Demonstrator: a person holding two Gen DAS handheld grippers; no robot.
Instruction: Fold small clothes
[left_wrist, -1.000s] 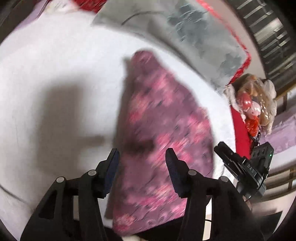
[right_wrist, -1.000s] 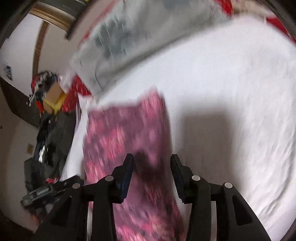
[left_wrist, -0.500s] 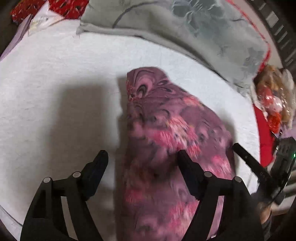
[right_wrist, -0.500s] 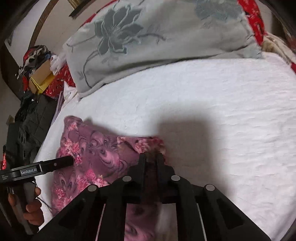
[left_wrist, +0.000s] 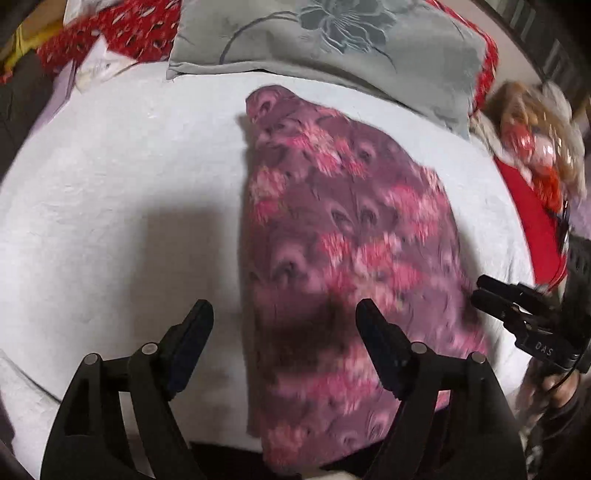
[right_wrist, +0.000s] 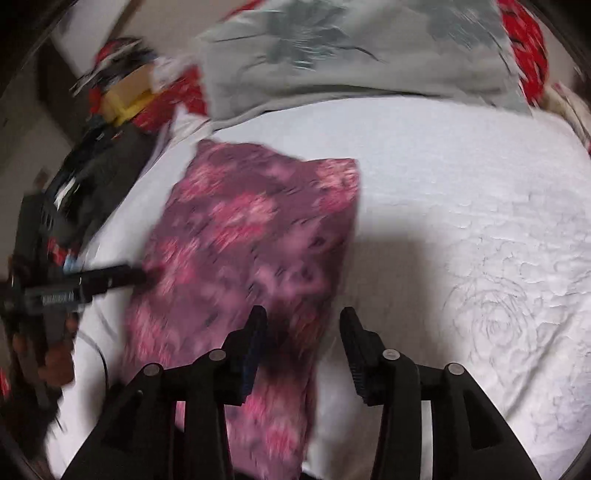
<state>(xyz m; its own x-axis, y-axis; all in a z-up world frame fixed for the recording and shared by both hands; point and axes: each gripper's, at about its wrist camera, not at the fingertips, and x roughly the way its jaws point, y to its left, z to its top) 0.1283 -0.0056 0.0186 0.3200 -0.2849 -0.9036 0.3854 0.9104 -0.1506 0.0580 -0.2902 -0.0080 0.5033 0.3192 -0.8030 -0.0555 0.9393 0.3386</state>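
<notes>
The purple floral garment (left_wrist: 343, 236) lay flat on the white bedspread (left_wrist: 122, 206), already doubled into a long narrow panel that ran from the near edge of the bed toward the grey flowered pillow (left_wrist: 332, 40) at the head. I judged one fold to be done and the cloth just let go.

My left gripper (left_wrist: 284, 325) hung over the near end of the panel, jaws apart and opening, with the left edge of the cloth below the gap but nothing pressed between the pads. My right gripper (right_wrist: 303, 332) sat over the opposite long edge, its jaws also parted and opening, no cloth pinched (both views were smeared by motion, so fine creases could not be read). In the right wrist view the left tool's tip seemed to sit at the far side of the garment; whether it touched, I could not tell.

Next move, as I judged it: take the two near corners and carry them up toward the pillow end to halve the length. That would call for both grippers to bite through all layers evenly, else the under layer would slide out.
</notes>
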